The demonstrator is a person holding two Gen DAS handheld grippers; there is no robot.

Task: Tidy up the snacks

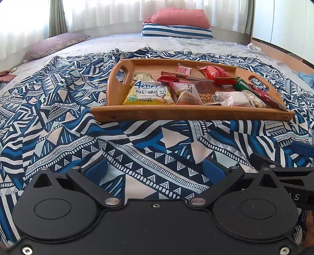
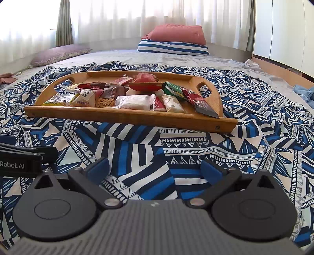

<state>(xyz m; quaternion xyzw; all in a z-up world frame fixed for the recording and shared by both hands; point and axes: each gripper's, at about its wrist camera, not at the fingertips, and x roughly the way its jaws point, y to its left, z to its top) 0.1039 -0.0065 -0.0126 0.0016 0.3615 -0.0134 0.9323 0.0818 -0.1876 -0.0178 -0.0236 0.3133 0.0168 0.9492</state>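
Tray (image 1: 192,113) of snacks (image 1: 149,93) lies on the bed's blanket (image 1: 58,117), well beyond both grippers. Left gripper (image 1: 155,169) and right gripper (image 2: 155,168): jaws wide open, empty, low over blanket.

Bright daylight pours through the sheer white curtains (image 1: 117,11) at the back, overexposed to near pure white in both views. The blue-and-white patterned bedspread (image 2: 176,141) is evenly lit, with a soft shadow under the near rim of the oval wooden tray (image 1: 192,114). Fisheye distortion bends the bed's far edge, and the corners darken. Focus is sharp throughout.
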